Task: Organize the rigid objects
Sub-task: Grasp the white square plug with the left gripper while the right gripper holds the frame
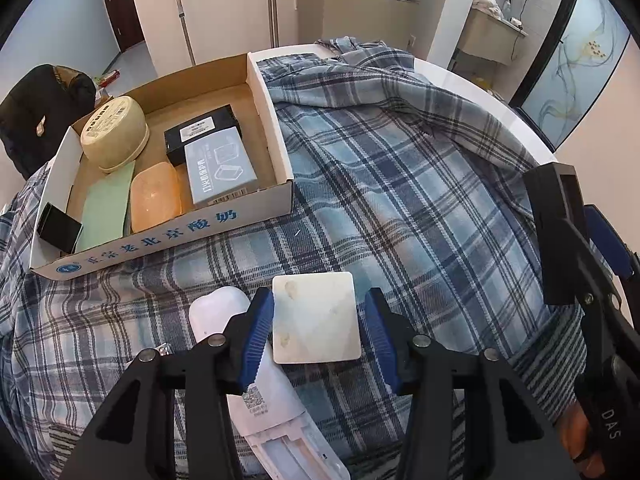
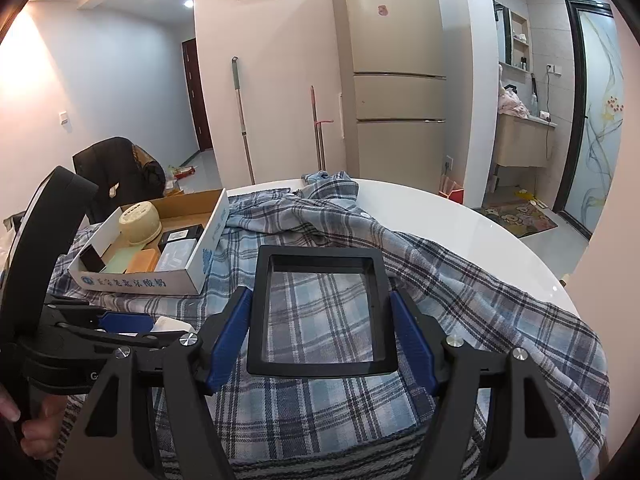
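My left gripper [image 1: 318, 322] is shut on a white square tile [image 1: 316, 316], held above the plaid cloth [image 1: 400, 184]. A white plastic device [image 1: 256, 392] lies under its left finger. My right gripper [image 2: 320, 330] is shut on a black square frame [image 2: 320, 316], held above the cloth [image 2: 460, 280]; it also shows at the right edge of the left wrist view [image 1: 560, 236]. A cardboard box [image 1: 276, 120] at the left holds a cream round container [image 1: 114, 132], a black box [image 1: 200, 128], a grey-blue box [image 1: 220, 170], an orange soap-like block [image 1: 156, 196] and a green flat piece [image 1: 108, 208].
The round white table [image 2: 480, 224] is covered by the plaid shirt. A small black box [image 1: 60, 226] sits in the cardboard box's near left corner. A dark chair [image 2: 120, 168] stands behind the box. A fridge [image 2: 396, 80] and mop handles stand further back.
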`<action>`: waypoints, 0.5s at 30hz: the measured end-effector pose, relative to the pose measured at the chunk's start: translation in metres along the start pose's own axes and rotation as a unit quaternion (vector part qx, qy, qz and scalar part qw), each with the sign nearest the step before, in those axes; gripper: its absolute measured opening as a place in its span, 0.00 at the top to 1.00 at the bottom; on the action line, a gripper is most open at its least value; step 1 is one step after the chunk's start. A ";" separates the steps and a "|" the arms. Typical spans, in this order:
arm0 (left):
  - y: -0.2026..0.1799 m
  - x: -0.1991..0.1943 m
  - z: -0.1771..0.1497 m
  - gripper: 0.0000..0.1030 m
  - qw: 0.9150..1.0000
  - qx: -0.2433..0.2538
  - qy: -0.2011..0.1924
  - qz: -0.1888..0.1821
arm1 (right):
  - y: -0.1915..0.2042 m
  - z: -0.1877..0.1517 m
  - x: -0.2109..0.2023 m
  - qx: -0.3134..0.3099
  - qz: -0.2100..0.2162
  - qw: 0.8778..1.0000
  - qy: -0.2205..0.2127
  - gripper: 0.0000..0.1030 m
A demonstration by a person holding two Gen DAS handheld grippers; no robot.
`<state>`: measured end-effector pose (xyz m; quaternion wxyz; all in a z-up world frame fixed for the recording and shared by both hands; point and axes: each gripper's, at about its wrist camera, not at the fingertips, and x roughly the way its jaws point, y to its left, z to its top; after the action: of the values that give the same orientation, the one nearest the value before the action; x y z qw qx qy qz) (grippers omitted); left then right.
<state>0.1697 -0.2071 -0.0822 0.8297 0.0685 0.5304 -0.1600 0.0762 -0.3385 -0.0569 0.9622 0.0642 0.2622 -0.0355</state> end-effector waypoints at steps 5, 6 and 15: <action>-0.004 0.004 0.004 0.45 1.000 0.010 0.001 0.001 | -0.002 0.000 0.000 0.005 0.001 1.000 0.001 0.33; -0.003 0.004 0.004 0.44 1.000 0.011 0.001 -0.005 | -0.003 0.000 0.000 0.005 0.001 1.000 0.001 0.33; -0.001 0.004 0.005 0.37 0.999 0.023 -0.001 -0.023 | -0.004 0.000 -0.001 0.004 0.003 1.000 -0.002 0.33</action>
<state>0.1751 -0.2098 -0.0843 0.8245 0.0759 0.5271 -0.1912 0.0755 -0.3426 -0.0567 0.9626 0.0691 0.2596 -0.0343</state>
